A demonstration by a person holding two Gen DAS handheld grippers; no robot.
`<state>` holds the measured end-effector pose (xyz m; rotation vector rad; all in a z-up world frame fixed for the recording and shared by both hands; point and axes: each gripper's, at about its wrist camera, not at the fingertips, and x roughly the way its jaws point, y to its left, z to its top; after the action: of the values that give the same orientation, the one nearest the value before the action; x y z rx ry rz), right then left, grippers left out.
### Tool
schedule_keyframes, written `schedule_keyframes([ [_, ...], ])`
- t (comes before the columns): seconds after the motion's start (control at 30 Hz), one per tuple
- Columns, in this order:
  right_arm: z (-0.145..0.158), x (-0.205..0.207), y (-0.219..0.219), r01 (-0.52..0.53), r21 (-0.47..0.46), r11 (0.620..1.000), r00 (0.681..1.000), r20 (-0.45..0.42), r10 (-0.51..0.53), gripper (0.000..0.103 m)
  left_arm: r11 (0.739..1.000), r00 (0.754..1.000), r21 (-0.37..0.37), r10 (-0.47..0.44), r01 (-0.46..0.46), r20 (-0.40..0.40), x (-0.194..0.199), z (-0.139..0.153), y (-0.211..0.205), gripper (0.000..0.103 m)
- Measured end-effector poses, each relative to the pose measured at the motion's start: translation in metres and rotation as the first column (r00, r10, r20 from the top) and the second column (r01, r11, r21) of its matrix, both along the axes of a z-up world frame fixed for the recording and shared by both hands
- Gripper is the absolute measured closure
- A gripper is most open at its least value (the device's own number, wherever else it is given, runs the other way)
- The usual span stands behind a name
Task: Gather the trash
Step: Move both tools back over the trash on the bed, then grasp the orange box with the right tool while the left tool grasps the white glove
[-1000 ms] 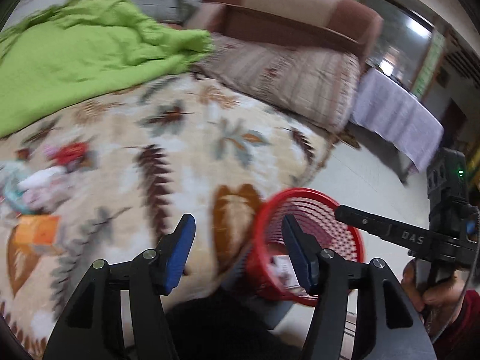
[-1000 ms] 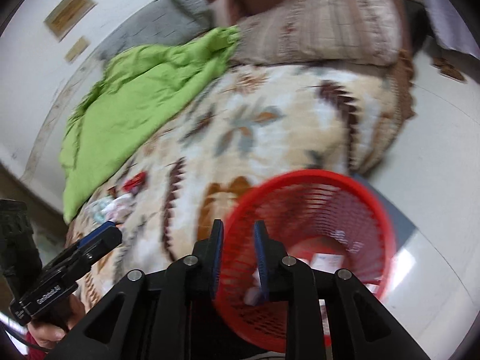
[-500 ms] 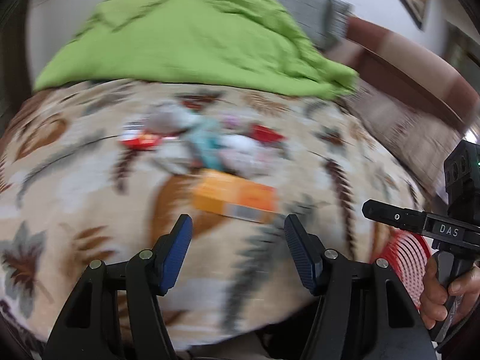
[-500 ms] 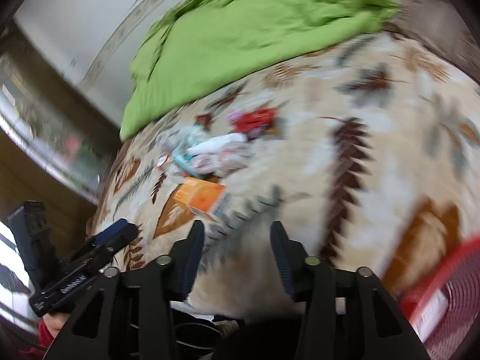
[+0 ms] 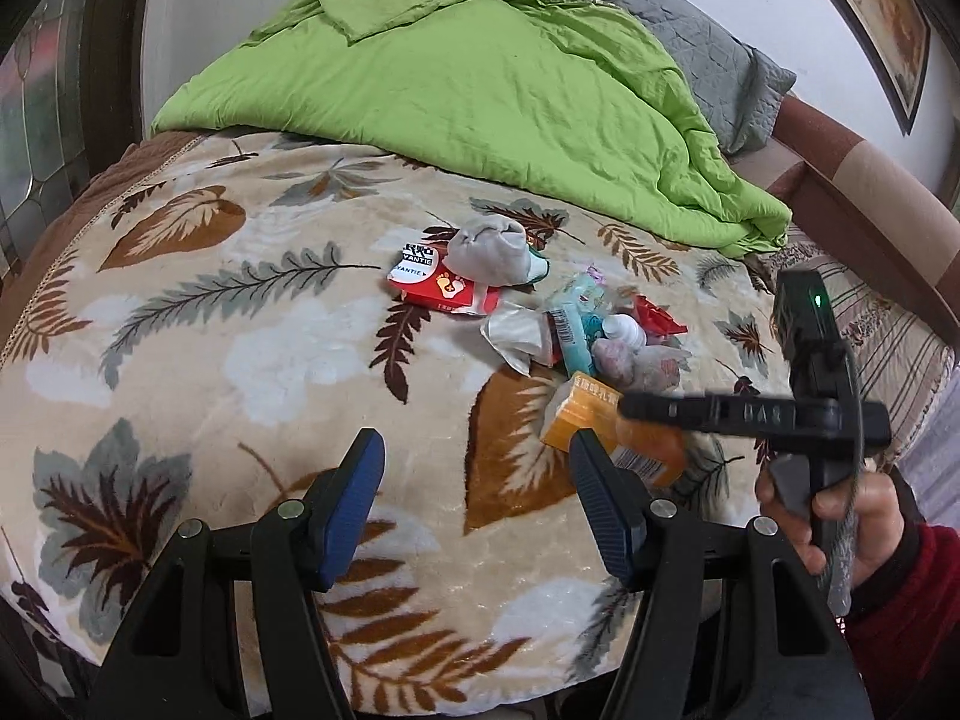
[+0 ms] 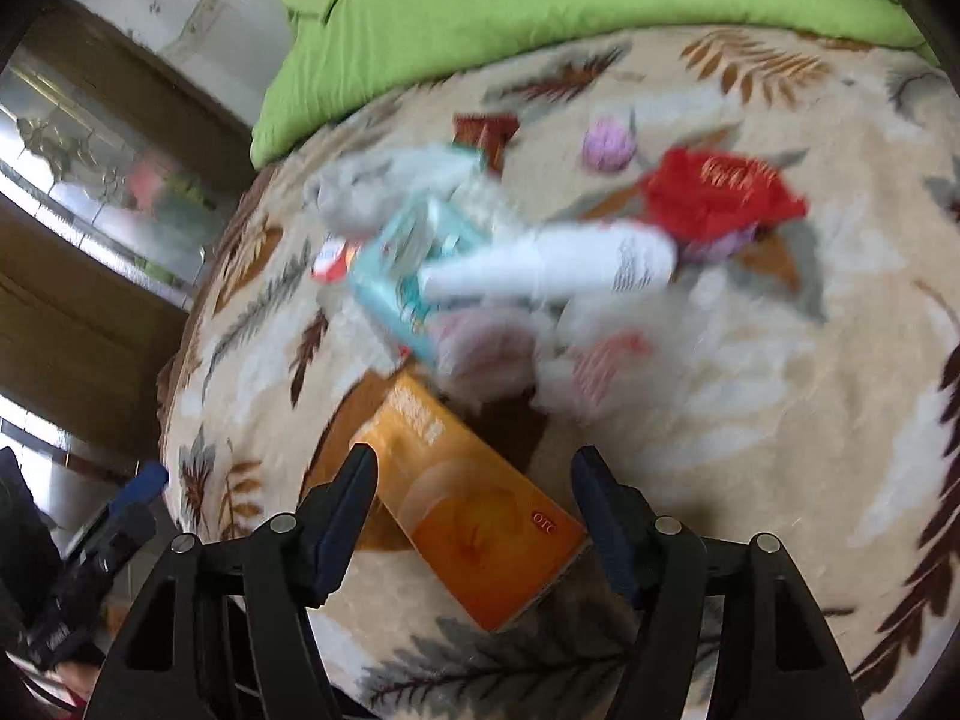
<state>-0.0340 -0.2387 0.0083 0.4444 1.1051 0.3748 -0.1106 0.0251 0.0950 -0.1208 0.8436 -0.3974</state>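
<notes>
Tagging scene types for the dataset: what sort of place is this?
Most likely a bedroom at home: a bed under a leaf-print blanket, a rumpled green duvet with a grey pillow behind, and a framed picture on the wall.

Orange box between opening right gripper jaws

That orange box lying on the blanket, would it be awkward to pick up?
Probably not. The orange box looks like thin cardboard with flat sides, so likely light and easy to pinch, though it might crush. Lying flat on the plush blanket, it shouldn't roll or slide.
</notes>
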Motion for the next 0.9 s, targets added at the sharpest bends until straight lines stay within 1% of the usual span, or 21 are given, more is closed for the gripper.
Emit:
schedule_keyframes([
  [0.07, 0.001, -0.009, 0.011, -0.067, -0.005, 0.998, 0.998, -0.006, 0.067, 0.030, 1.000, 1.000, -0.003, 0.001, -0.001, -0.002, 0.003, -0.001, 0.001, 0.040],
  [0.13, 0.004, -0.019, 0.028, -0.130, -0.045, 0.990, 0.991, 0.005, 0.131, 0.030, 1.000, 1.000, -0.008, 0.007, -0.007, -0.007, 0.005, -0.003, 0.002, 0.040],
  [0.2, 0.006, -0.024, 0.043, -0.145, -0.147, 0.978, 0.988, 0.022, 0.150, 0.030, 1.000, 1.000, -0.016, 0.011, -0.011, -0.016, 0.009, -0.005, 0.002, 0.040],
  [0.23, 0.007, -0.025, 0.050, -0.140, -0.217, 0.966, 0.988, 0.034, 0.151, 0.030, 1.000, 1.000, -0.021, 0.010, -0.011, -0.019, 0.012, -0.005, 0.002, 0.040],
  [0.3, 0.006, -0.023, 0.060, -0.127, -0.314, 0.941, 0.987, 0.051, 0.150, 0.030, 1.000, 1.000, -0.023, 0.008, -0.008, -0.021, 0.015, -0.005, 0.001, 0.040],
  [0.33, 0.005, -0.021, 0.062, -0.126, -0.324, 0.938, 0.987, 0.051, 0.151, 0.035, 1.000, 1.000, -0.019, 0.010, -0.011, -0.019, 0.015, -0.005, 0.001, 0.040],
  [0.37, 0.004, -0.020, 0.065, -0.126, -0.328, 0.936, 0.987, 0.053, 0.151, 0.049, 1.000, 1.000, -0.015, 0.012, -0.012, -0.016, 0.017, -0.004, 0.000, 0.040],
  [0.43, 0.005, -0.025, 0.067, -0.115, -0.350, 0.930, 0.987, 0.063, 0.146, 0.050, 1.000, 1.000, -0.003, 0.012, -0.012, -0.016, 0.024, -0.003, -0.002, 0.039],
  [0.53, 0.009, -0.035, 0.066, -0.100, -0.303, 0.948, 0.988, 0.081, 0.131, 0.050, 1.000, 1.000, 0.014, 0.013, -0.013, -0.012, 0.040, 0.000, -0.008, 0.039],
  [0.67, 0.022, -0.066, 0.043, 0.005, -0.153, 0.988, 0.983, 0.180, 0.022, 0.050, 1.000, 1.000, 0.012, -0.010, 0.010, -0.010, 0.073, 0.007, -0.026, 0.038],
  [0.7, 0.028, -0.073, 0.039, 0.021, -0.129, 0.991, 0.978, 0.210, 0.006, 0.050, 1.000, 1.000, 0.017, -0.015, 0.015, -0.005, 0.081, 0.010, -0.032, 0.035],
  [0.73, 0.037, -0.082, 0.033, 0.046, -0.103, 0.994, 0.963, 0.268, -0.017, 0.050, 1.000, 1.000, 0.023, -0.022, 0.022, 0.000, 0.091, 0.013, -0.040, 0.029],
  [0.77, 0.042, -0.087, 0.029, 0.061, -0.091, 0.994, 0.954, 0.299, -0.031, 0.050, 0.999, 1.000, 0.027, -0.029, 0.029, 0.001, 0.100, 0.014, -0.046, 0.027],
  [0.83, 0.044, -0.091, 0.020, 0.093, -0.057, 0.994, 0.947, 0.312, -0.071, 0.050, 0.999, 0.999, 0.029, -0.038, 0.038, -0.012, 0.124, 0.014, -0.064, 0.026],
  [0.9, 0.044, -0.090, 0.006, 0.132, -0.012, 0.991, 0.942, 0.312, -0.122, 0.050, 0.999, 0.998, 0.031, -0.041, 0.042, -0.045, 0.149, 0.007, -0.080, 0.026],
])
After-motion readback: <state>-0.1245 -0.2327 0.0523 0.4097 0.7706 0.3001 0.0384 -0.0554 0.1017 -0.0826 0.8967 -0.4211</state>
